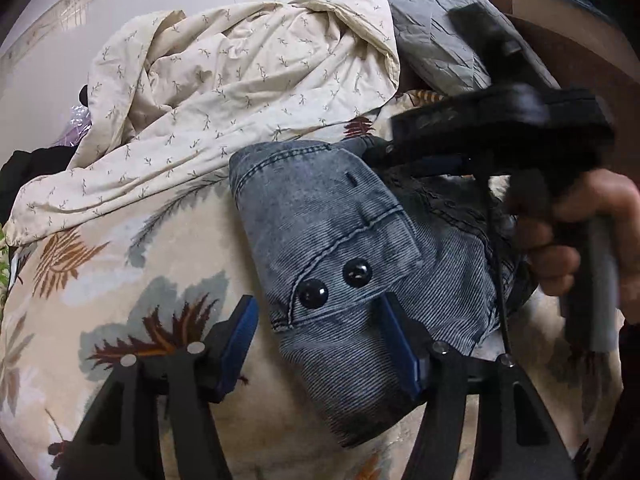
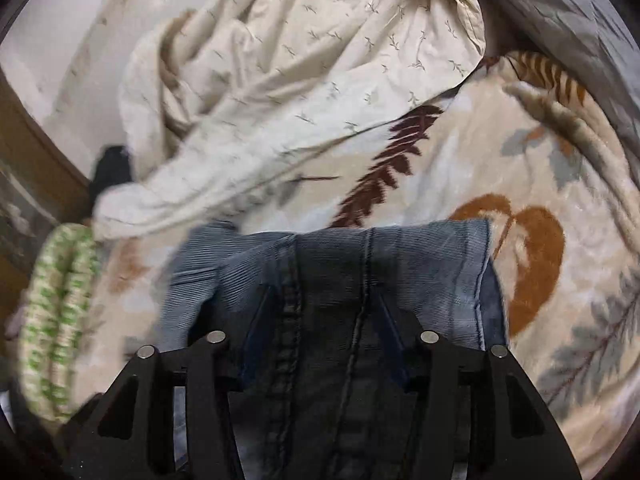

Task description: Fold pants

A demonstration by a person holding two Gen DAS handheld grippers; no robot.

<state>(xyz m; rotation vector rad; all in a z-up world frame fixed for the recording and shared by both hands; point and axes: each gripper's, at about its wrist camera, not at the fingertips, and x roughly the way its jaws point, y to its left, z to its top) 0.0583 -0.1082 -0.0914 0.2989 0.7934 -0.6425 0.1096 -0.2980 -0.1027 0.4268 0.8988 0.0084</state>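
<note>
Here, folded pants [image 1: 332, 264] between the open left tool's [image 1: 320, 344] fingers.

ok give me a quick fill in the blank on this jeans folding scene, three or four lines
1. The folded pants are made of blue ____.
2. On the pants near the left gripper sit two black ____.
3. The pants lie on a blanket printed with ____.
4. The crumpled sheet behind the pants is ____ in colour.

Missing words: denim; buttons; leaves; cream
</note>
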